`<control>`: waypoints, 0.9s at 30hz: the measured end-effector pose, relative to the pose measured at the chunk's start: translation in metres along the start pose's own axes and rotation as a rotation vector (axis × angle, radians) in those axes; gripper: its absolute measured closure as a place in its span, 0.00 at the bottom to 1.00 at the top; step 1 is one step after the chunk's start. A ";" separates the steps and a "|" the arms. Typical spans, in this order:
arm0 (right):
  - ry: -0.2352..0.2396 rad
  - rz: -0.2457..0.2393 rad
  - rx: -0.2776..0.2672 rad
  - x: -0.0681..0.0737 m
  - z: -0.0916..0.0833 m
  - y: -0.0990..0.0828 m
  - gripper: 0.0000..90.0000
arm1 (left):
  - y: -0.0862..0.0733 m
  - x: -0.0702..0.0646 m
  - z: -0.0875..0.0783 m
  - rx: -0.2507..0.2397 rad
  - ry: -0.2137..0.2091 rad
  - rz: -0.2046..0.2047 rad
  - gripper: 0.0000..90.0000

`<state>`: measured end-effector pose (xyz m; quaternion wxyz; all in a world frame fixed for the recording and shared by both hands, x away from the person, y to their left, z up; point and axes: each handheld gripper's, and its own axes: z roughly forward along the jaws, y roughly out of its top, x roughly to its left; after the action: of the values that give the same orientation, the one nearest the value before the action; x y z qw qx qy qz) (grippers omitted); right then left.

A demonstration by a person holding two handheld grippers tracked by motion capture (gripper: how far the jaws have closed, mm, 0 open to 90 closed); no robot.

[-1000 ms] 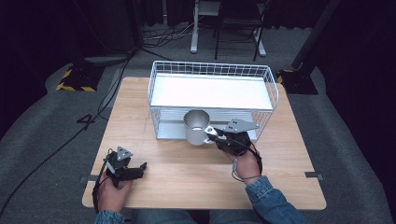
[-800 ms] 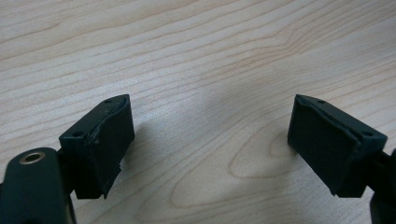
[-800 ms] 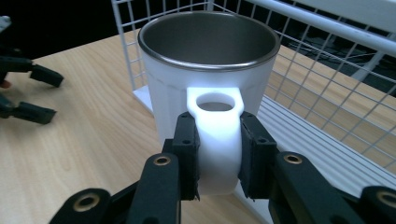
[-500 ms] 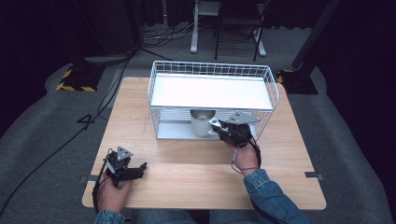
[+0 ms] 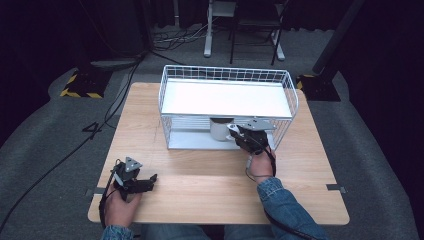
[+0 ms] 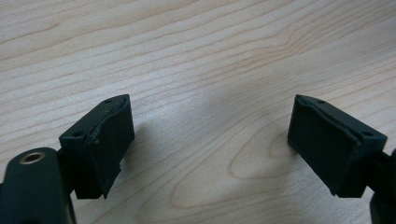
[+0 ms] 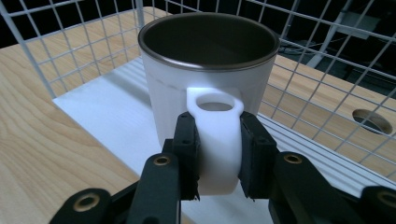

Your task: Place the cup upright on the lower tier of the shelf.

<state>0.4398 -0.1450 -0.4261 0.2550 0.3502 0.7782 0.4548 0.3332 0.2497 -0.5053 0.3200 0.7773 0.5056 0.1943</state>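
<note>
While the right hand-held gripper point(image 7: 218, 158) clamps the handle of the white, dark-lined mug point(image 7: 208, 74), mug sits centre frame on the white wire rack's point(image 5: 227, 75) lower shelf. Judged rigid, smooth, breakable; handle suits gripping. Left hand-held gripper point(image 6: 210, 140) gapes empty above tabletop point(image 6: 196, 42).

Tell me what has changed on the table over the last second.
The right gripper, shut on the handle of the white mug, has carried the mug forward from in front of the wire rack into its lower level, under the white shelf. The grip did not change. The left gripper stayed open and low over the wooden table near its front left corner.
</note>
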 end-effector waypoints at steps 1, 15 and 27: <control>-0.002 0.001 0.002 -0.001 0.001 -0.001 0.79 | 0.000 0.000 0.000 0.000 0.000 0.000 0.17; -0.027 0.024 0.015 -0.009 0.008 -0.013 0.79 | 0.000 0.000 0.000 0.000 0.000 0.000 0.17; 0.001 0.048 0.034 -0.017 0.009 -0.019 0.79 | 0.000 0.000 0.000 0.000 0.000 0.000 0.17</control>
<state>0.4508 -0.1597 -0.4459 0.2375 0.3729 0.7771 0.4479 0.3332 0.2497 -0.5053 0.3199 0.7775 0.5054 0.1942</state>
